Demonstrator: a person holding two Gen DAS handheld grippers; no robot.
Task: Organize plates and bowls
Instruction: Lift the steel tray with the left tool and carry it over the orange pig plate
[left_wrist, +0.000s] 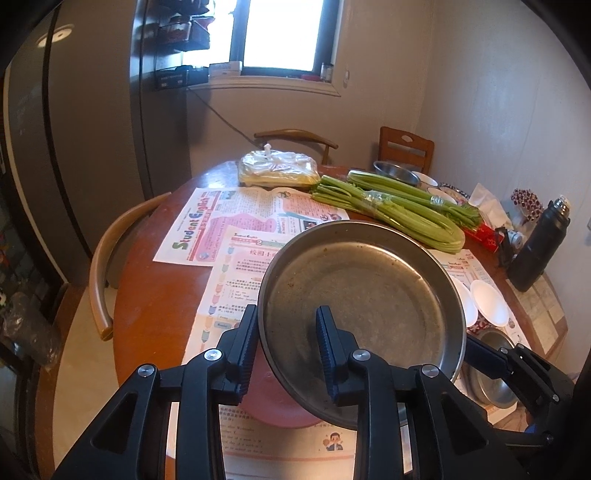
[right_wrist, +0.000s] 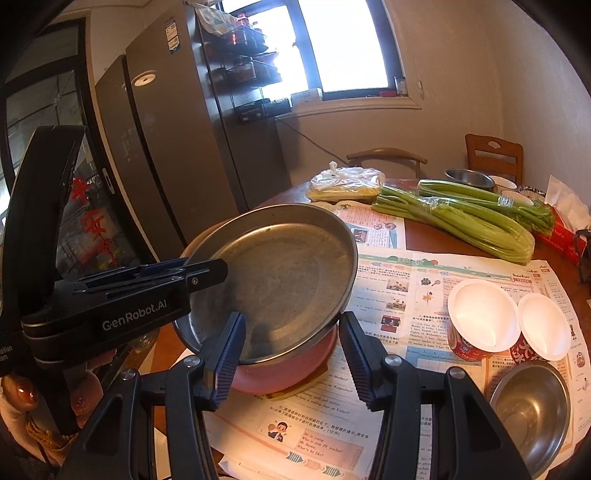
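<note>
A round steel plate (left_wrist: 362, 295) (right_wrist: 280, 280) hangs tilted just over a pink plate (left_wrist: 280, 406) (right_wrist: 295, 373) on the newspaper-covered table. My left gripper (left_wrist: 288, 310) straddles the plate's left rim, with one finger outside the wall and the other inside. From the right wrist view the left gripper (right_wrist: 207, 267) looks clamped on that rim. My right gripper (right_wrist: 292, 315) straddles the near rim; its right fingertip touches the edge and its left finger lies over the inside. In the left wrist view the right gripper (left_wrist: 476, 343) meets the plate's right edge.
Two white paper bowls (right_wrist: 484, 314) (right_wrist: 543, 325) and a small steel bowl (right_wrist: 532, 410) sit to the right. Celery bunches (right_wrist: 480, 225), a bagged food pack (right_wrist: 347, 182), another steel bowl (right_wrist: 469, 177) and a dark flask (left_wrist: 539, 243) crowd the back. Wooden chairs (left_wrist: 99, 266) ring the round table (left_wrist: 155, 295).
</note>
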